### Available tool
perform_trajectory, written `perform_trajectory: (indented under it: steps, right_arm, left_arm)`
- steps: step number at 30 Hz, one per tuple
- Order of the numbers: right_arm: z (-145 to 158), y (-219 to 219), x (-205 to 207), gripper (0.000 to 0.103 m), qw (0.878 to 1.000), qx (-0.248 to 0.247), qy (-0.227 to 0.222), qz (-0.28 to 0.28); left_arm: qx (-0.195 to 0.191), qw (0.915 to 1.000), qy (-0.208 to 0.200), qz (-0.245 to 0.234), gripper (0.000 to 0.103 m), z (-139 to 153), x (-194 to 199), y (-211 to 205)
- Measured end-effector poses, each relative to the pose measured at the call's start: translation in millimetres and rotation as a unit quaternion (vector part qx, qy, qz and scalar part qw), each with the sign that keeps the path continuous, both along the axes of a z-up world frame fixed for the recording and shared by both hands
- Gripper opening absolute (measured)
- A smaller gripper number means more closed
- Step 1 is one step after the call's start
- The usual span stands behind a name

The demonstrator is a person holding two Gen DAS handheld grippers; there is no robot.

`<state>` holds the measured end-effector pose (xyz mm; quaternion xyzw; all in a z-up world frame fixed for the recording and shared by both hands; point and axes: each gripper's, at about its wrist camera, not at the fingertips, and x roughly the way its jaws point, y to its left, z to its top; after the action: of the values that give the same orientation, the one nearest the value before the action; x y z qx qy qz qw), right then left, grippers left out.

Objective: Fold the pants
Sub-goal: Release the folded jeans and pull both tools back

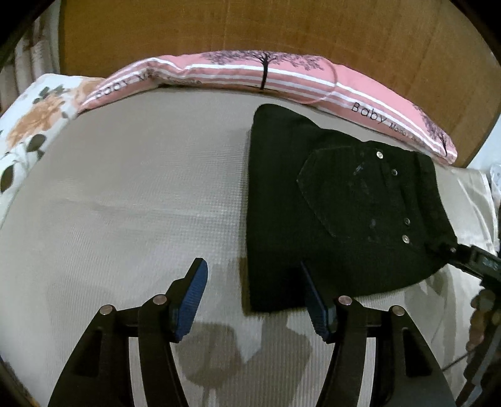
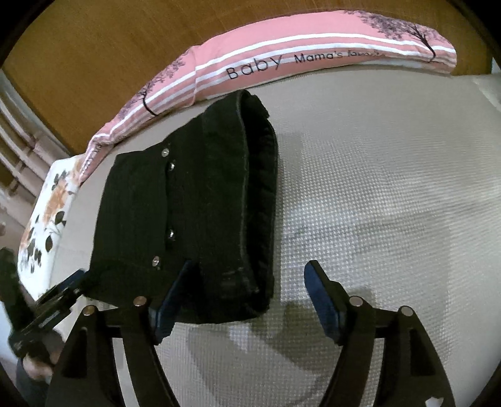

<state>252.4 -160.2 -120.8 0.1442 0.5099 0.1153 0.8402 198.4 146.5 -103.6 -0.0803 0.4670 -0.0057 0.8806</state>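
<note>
The black pants [image 1: 338, 213] lie folded into a compact stack on the beige bed cover, pocket and metal rivets facing up. In the right wrist view the pants [image 2: 194, 213] sit left of centre, waistband edge toward me. My left gripper [image 1: 253, 281] is open and empty, just above the stack's near left corner. My right gripper [image 2: 250, 281] is open and empty, its jaws astride the stack's near right corner without closing on it. The right gripper [image 1: 479, 260] also shows at the right edge of the left wrist view, by the waistband.
A pink striped pillow [image 1: 266, 75] lies along the wooden headboard [image 1: 250, 28] behind the pants. A floral pillow [image 1: 34, 122] sits at the far left. The beige waffle-textured cover [image 1: 125, 188] spreads left of the pants, and right of them in the right wrist view [image 2: 391, 188].
</note>
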Motion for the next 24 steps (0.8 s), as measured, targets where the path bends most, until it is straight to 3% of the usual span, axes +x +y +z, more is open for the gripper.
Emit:
perform_trajectory:
  steps: [6, 11, 15, 24]
  right_arm:
    - [-0.9, 3.3, -1.3, 0.075, 1.000, -0.022, -0.005, -0.010]
    - [19.5, 16.5, -9.3, 0.077, 0.997, -0.070, -0.033, -0.018]
    - [42.6, 26.6, -28.4, 0.078, 0.994, -0.091, -0.063, -0.016]
    - [76.6, 51.8, -83.4, 0.093, 0.989, -0.098, -0.112, -0.007]
  left_arm:
    - [0.035, 0.9991, -0.002, 0.024, 0.061, 12.5, -29.7, 0.3]
    - [0.060, 0.9976, -0.010, 0.031, 0.065, 21.8, -52.3, -7.3]
    - [0.080, 0.9960, -0.027, 0.031, 0.069, 32.2, -64.5, -15.2]
    - [0.096, 0.9936, -0.050, 0.032, 0.074, 49.7, -81.1, -25.2]
